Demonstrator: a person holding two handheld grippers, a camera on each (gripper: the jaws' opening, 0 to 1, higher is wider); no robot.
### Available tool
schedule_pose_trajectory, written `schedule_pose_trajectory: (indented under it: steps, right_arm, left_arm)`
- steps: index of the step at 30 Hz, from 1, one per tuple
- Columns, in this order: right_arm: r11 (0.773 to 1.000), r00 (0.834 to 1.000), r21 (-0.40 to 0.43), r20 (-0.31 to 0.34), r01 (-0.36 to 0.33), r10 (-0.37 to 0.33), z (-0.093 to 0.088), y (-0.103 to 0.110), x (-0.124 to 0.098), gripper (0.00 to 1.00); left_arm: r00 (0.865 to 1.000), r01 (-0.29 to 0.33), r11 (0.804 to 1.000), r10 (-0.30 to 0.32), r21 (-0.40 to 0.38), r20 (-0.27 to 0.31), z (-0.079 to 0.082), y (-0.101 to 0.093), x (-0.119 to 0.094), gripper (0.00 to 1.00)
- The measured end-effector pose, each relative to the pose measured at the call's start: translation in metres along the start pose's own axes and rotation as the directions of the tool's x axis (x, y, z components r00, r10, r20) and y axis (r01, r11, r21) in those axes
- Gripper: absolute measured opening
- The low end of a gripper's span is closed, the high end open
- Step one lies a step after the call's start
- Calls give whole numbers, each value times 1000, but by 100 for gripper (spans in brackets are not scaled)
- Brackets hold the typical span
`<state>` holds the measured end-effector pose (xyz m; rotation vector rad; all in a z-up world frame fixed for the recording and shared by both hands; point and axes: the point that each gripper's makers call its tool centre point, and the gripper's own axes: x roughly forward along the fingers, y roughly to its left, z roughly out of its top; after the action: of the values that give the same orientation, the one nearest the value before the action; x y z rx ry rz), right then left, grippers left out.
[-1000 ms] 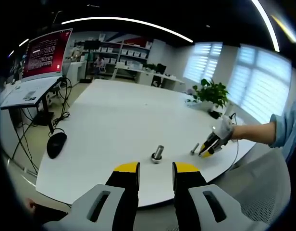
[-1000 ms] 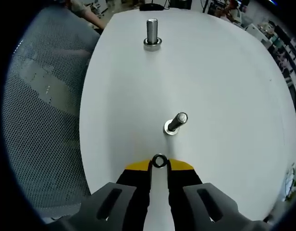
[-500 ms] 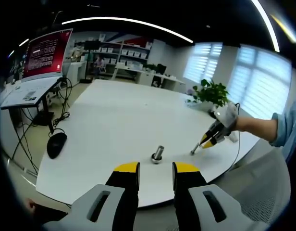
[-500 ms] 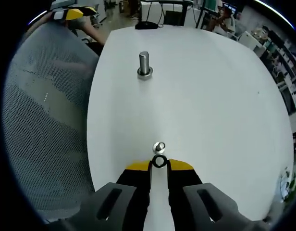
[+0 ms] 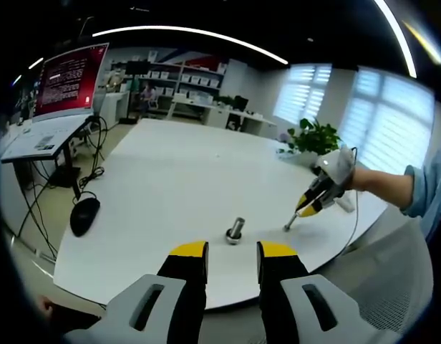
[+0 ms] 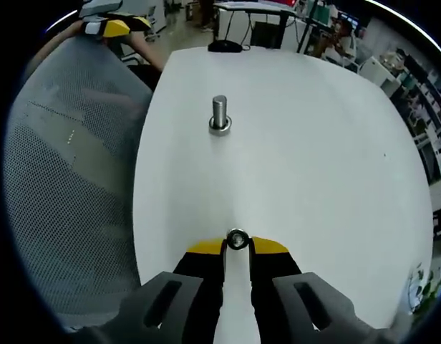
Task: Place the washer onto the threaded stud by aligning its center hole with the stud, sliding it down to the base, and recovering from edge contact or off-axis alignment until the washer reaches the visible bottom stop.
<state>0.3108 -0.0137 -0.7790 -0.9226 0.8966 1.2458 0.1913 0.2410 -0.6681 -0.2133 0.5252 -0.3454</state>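
White surface (image 6: 313, 143) spreads wide beyond your right gripper (image 6: 237, 247), its fingers pinching the small steel washer (image 6: 237, 239) directly over a threaded stud (image 5: 289, 223). Second stud (image 6: 220, 115) stands farther off; surface edge just left. Left gripper (image 5: 232, 256): fingers spread, holding nothing.

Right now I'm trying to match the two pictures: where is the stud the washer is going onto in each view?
Left gripper view: the stud stands right of centre on the table, just under the right gripper.
Right gripper view: its top shows through the washer, low centre, at the jaw tips.
Shared landmark: the second stud.
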Motion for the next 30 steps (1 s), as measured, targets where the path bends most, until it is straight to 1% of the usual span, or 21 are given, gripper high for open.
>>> schedule_pose_trajectory:
  steps: [8, 11, 15, 18, 22, 23, 24, 27, 29, 30]
  right_arm:
    - [1000, 1000, 21, -11, -17, 17, -3, 0, 7, 14]
    - [1000, 999, 17, -26, -18, 18, -6, -1, 13, 14]
    - [999, 999, 27, -43, -25, 26, -10, -1, 24, 14]
    - [999, 997, 29, -66, -31, 33, -14, 0, 34, 14]
    - [999, 994, 22, -100, -36, 38, -22, 2, 48, 14]
    - [999, 993, 10, -111, -36, 37, -24, 2, 48, 14]
    - [999, 996, 12, -86, -32, 33, -19, 0, 48, 14]
    - [999, 993, 22, -109, -43, 45, -21, 0, 47, 14]
    - [999, 992, 11, -117, -52, 53, -21, 1, 47, 14]
    - [999, 992, 0, -118, -45, 45, -21, -1, 47, 18]
  left_arm:
    - [1000, 1, 1000, -1, -1, 1, 0, 0, 0, 25]
    - [1000, 1, 1000, -1, -1, 0, 0, 0, 0, 25]
    - [1000, 2, 1000, -2, -1, 2, 1, 0, 1, 25]
    - [1000, 4, 1000, -4, -3, 7, 2, 0, 1, 25]
    - [1000, 12, 1000, -12, 1, -3, 0, -2, 1, 25]
    - [1000, 12, 1000, -12, 1, -5, 0, -1, 1, 25]
    - [1000, 11, 1000, -11, 0, -5, -1, -1, 1, 25]
    - [1000, 12, 1000, -12, -2, -5, 0, -1, 1, 25]
    - [1000, 13, 1000, -13, -1, -10, -1, -1, 1, 25]
    - [1000, 14, 1000, -14, -1, -11, -1, -2, 1, 25]
